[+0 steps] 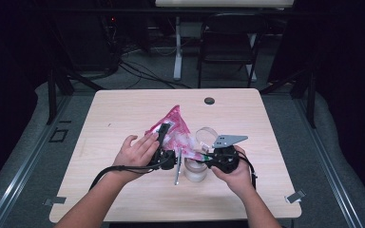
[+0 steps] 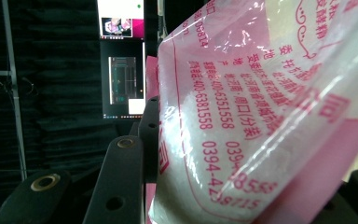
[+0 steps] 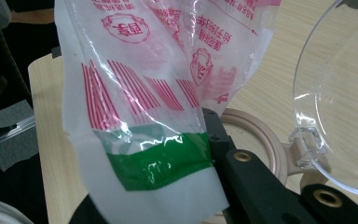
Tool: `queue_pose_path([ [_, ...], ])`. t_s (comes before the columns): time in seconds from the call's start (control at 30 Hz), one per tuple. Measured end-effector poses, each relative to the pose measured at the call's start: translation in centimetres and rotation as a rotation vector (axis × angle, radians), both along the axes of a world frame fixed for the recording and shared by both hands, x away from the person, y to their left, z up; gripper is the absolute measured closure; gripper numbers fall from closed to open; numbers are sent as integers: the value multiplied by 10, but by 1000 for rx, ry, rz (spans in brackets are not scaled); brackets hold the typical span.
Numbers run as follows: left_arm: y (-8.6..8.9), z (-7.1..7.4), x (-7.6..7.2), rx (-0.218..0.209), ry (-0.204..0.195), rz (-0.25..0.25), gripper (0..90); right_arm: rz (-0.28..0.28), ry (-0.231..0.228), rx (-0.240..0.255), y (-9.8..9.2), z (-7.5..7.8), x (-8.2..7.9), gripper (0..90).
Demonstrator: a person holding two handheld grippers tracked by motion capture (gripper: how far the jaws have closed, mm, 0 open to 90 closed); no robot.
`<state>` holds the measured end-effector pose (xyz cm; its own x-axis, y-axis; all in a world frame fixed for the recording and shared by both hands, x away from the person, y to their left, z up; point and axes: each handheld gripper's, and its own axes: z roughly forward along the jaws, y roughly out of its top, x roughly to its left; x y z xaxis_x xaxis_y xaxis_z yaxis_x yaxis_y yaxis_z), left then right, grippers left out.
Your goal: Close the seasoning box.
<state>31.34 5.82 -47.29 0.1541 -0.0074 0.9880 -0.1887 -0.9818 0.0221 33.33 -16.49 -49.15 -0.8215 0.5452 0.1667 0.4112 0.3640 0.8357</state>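
A pink and clear plastic bag (image 1: 175, 129) of white powder is held up over the table between both grippers. My left gripper (image 1: 164, 137) is shut on the bag's left side; in the left gripper view the bag (image 2: 261, 107) bulges between the black jaws. My right gripper (image 1: 205, 155) is shut on the bag's corner, where a green band (image 3: 161, 161) crosses the plastic. Just below stands a clear jar (image 1: 196, 170) with a beige rim (image 3: 265, 135). Its hinged clear lid (image 3: 340, 93) is swung open.
A thin metal utensil (image 1: 176, 175) lies on the wooden table (image 1: 123, 109) left of the jar. A dark round grommet (image 1: 209, 100) sits near the far edge. A folding chair (image 1: 228, 42) and a desk leg stand behind the table.
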Motion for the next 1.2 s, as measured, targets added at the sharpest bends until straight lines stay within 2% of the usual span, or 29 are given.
queue_pose_path([
  [0.2, 0, 1, 0, 10, 8, -1, 649, 0, 1, 1, 0, 0, 0, 897],
  [0.3, -1, 3, 0, 26, -8, -7, 649, 2, 3, -1, 0, 0, 0, 897],
  [0.5, -3, 4, -1, 33, 1, -4, 648, -1, 2, -1, 0, 0, 0, 900],
  [0.53, -3, 5, -1, 42, -10, -7, 648, -1, 2, -2, 0, 0, 0, 900],
  [0.83, -4, 4, -1, 44, -12, -11, 647, -5, 6, -1, -1, -1, 1, 900],
  [1.2, -5, 4, -1, 77, 14, -1, 635, -1, 7, -13, -1, -2, 1, 900],
])
